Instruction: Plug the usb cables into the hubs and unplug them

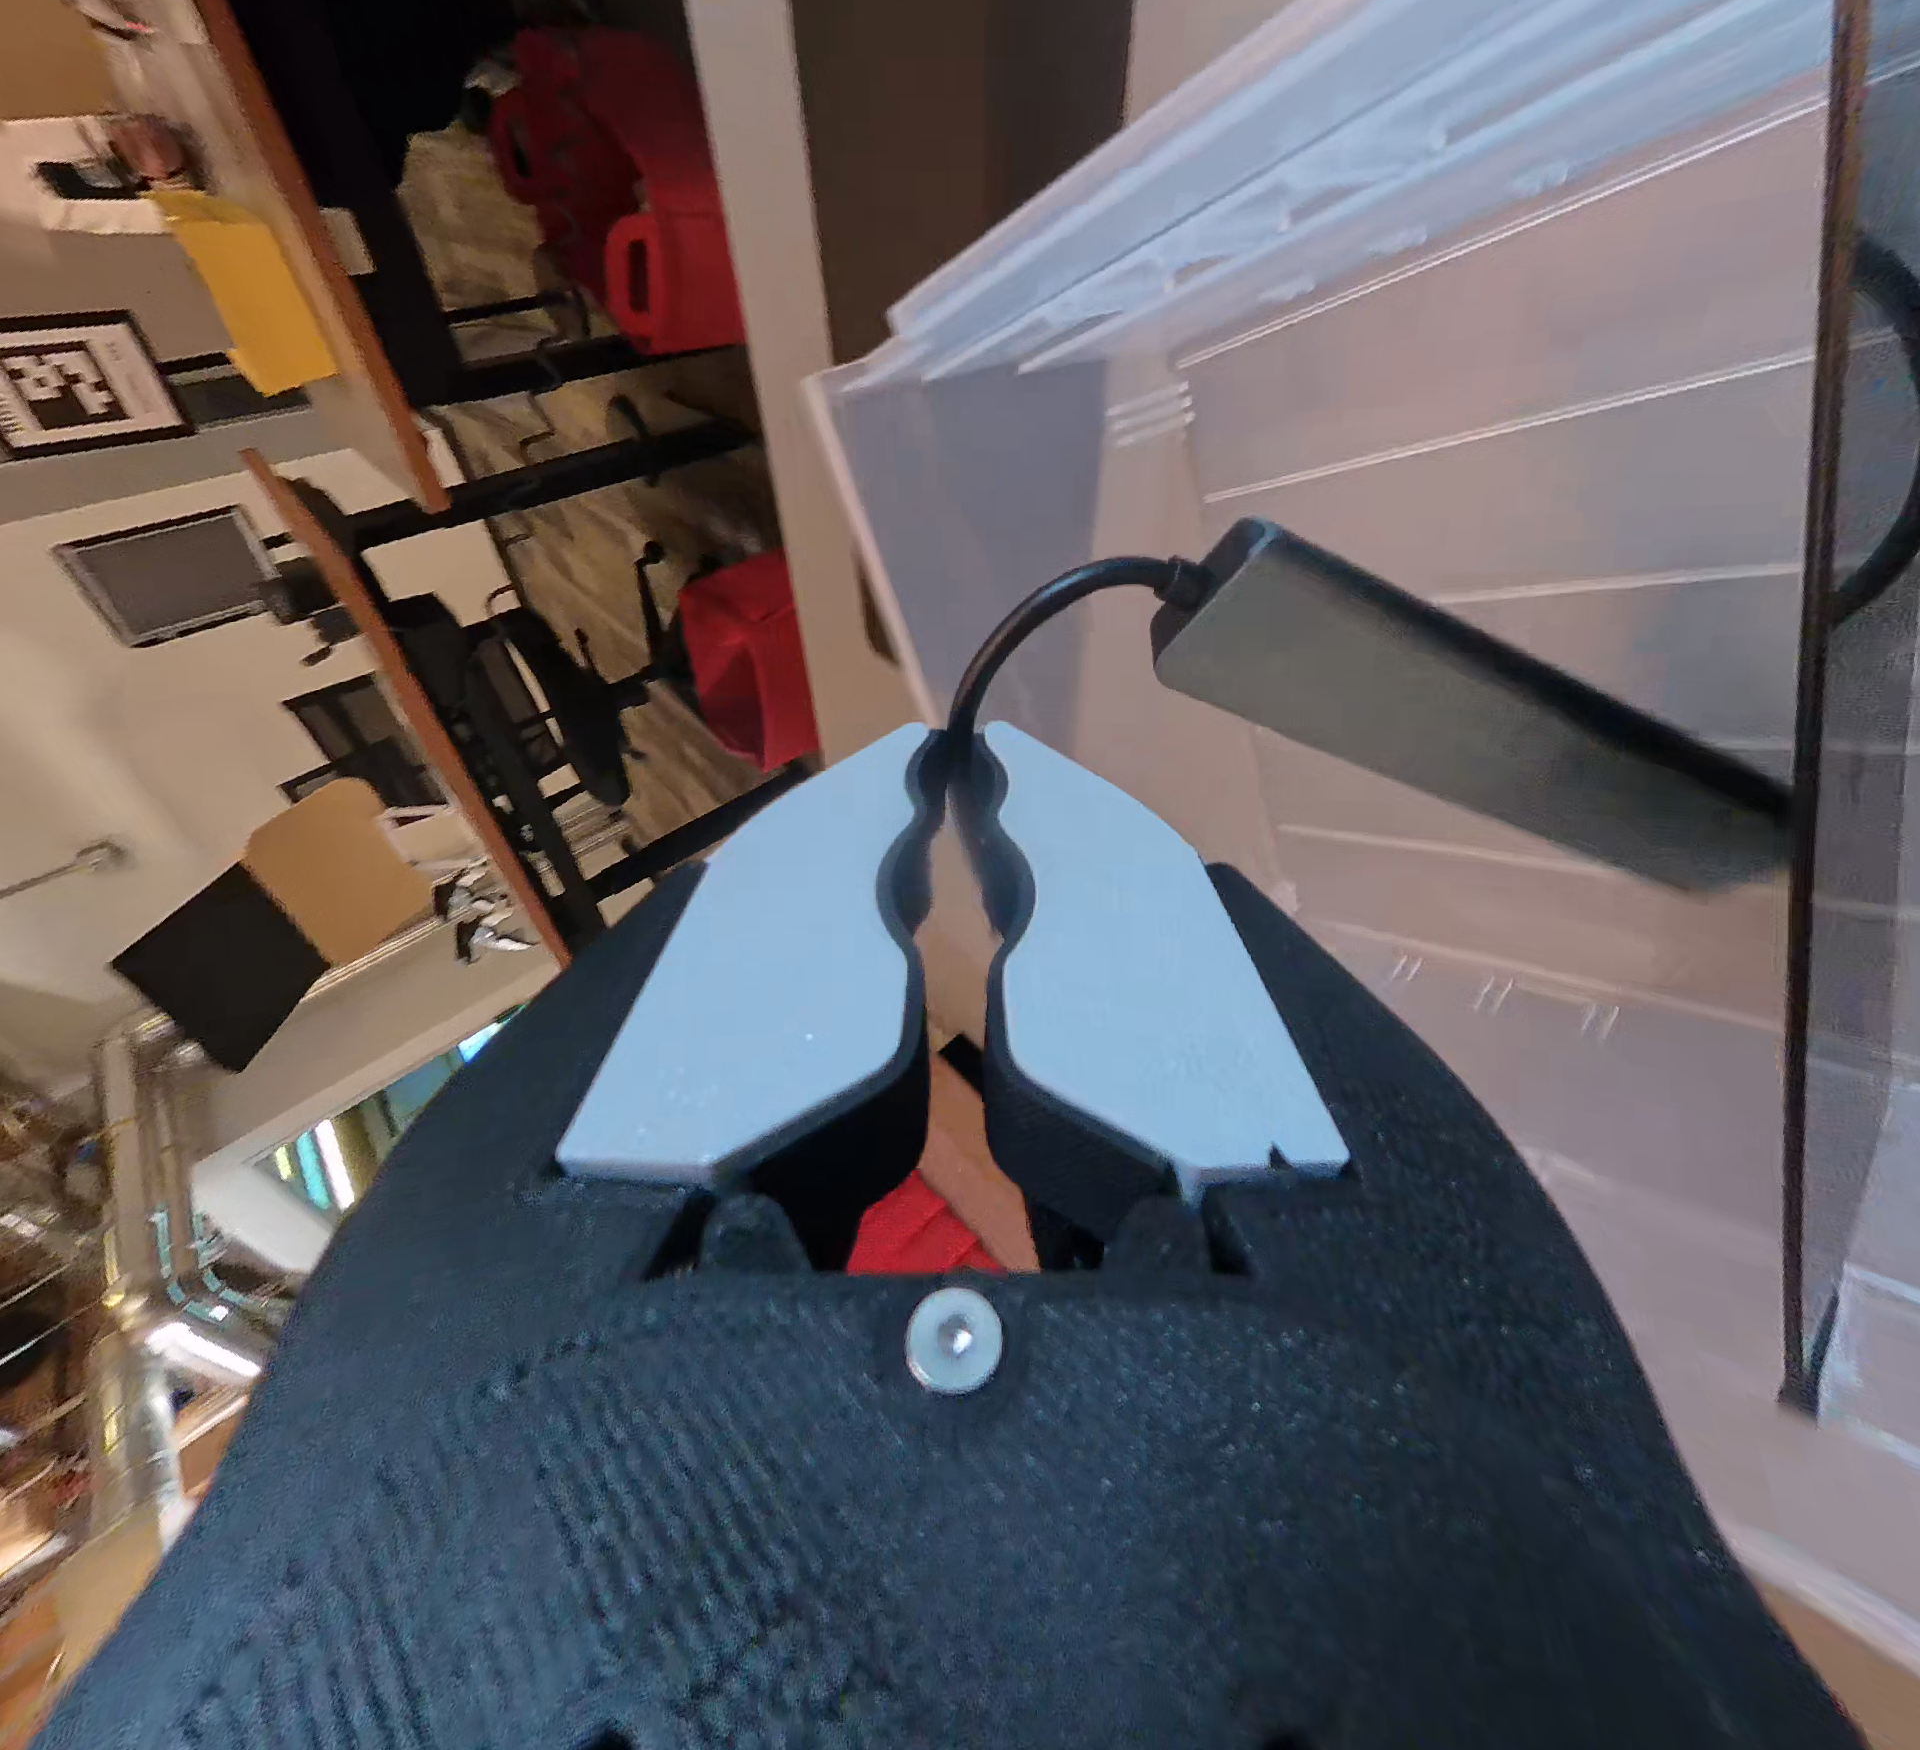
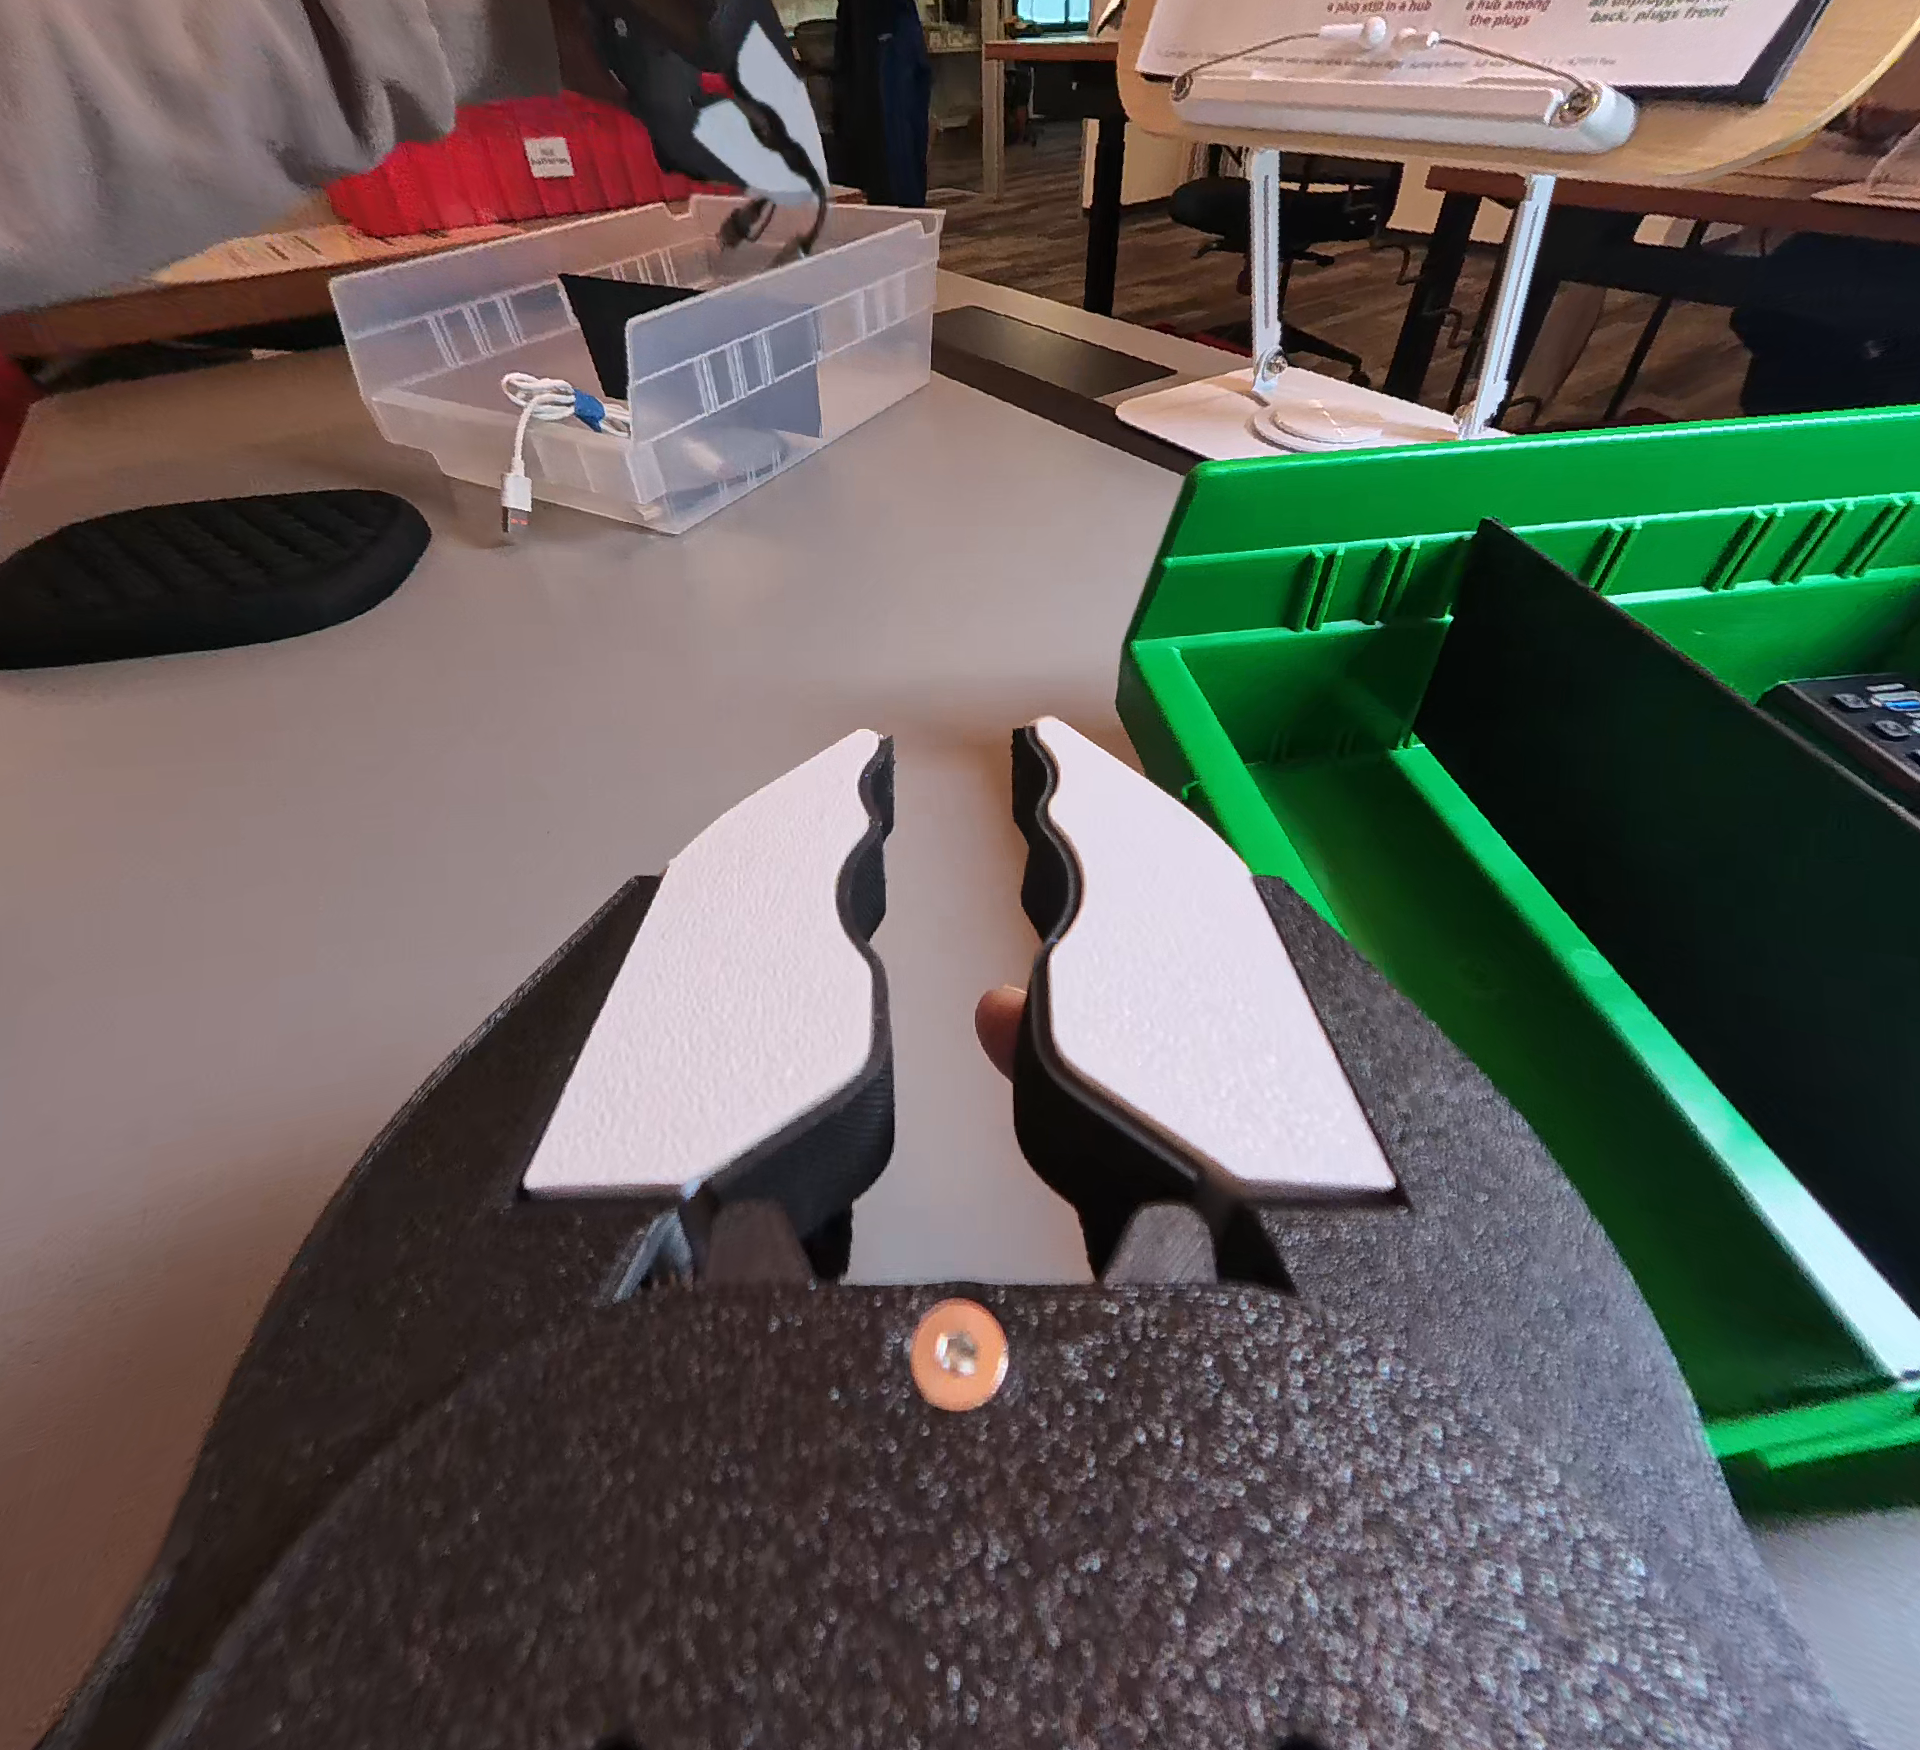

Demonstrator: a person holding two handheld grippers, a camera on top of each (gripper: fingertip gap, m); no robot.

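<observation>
The dark grey hub (image 1: 1475,713) hangs in the air by its own short black cable (image 1: 1023,604), and that cable is pinched between the tips of the left gripper (image 1: 961,750). From the jaws the cable arcs up and over to the hub's near end; the hub's long axis then runs away from the jaws, toward the black divider (image 1: 1818,661) inside the clear bin (image 1: 1455,298). So the hub lies beyond the fingertips and off to one side, over the bin's inside, not resting on its floor as far as I can tell. The left jaws are closed tight on the cable, with nothing else in them.

In the right wrist view that gripper (image 2: 774,178) hovers over the clear bin (image 2: 644,350) at the far left of the worktop (image 2: 727,640), and a white USB cable (image 2: 540,427) spills over the bin's near wall. The right gripper (image 2: 951,765) sits low over the worktop's middle, jaws narrowly apart and empty, just beside the green bin (image 2: 1351,661). The left is clearly nearer the hub.
</observation>
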